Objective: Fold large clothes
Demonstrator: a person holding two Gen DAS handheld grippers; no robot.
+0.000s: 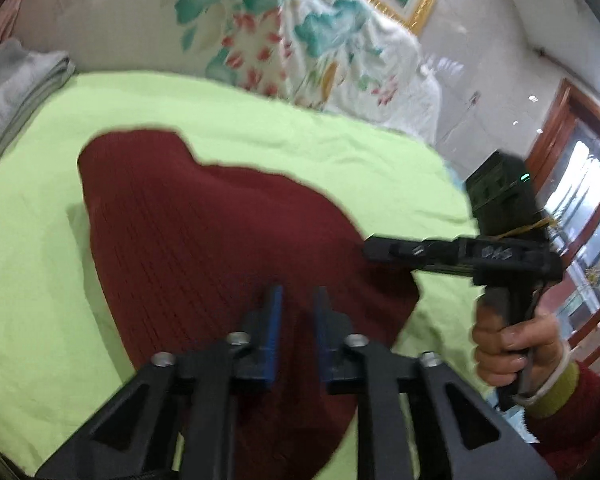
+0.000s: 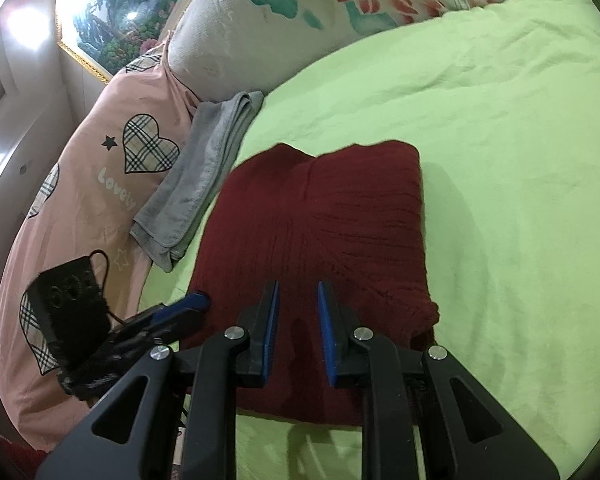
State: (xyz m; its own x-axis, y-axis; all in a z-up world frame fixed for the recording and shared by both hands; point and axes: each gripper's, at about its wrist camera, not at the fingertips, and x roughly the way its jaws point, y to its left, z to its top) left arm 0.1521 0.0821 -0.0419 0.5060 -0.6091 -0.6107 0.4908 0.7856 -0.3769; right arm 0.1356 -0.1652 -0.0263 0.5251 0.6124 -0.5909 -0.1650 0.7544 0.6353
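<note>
Your dark red sweater [image 2: 320, 248] lies folded into a thick block on the green sheet [image 2: 520, 160], with a folded grey towel [image 2: 204, 176] just beside it. Your left gripper [image 1: 298, 300] and right gripper [image 2: 298, 300] both hover above it, fingers parted, holding nothing.

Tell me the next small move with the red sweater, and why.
Probably lift both grippers away: the red sweater already lies folded in a compact block on the green sheet, and the left gripper and right gripper hang open, holding nothing.
</note>
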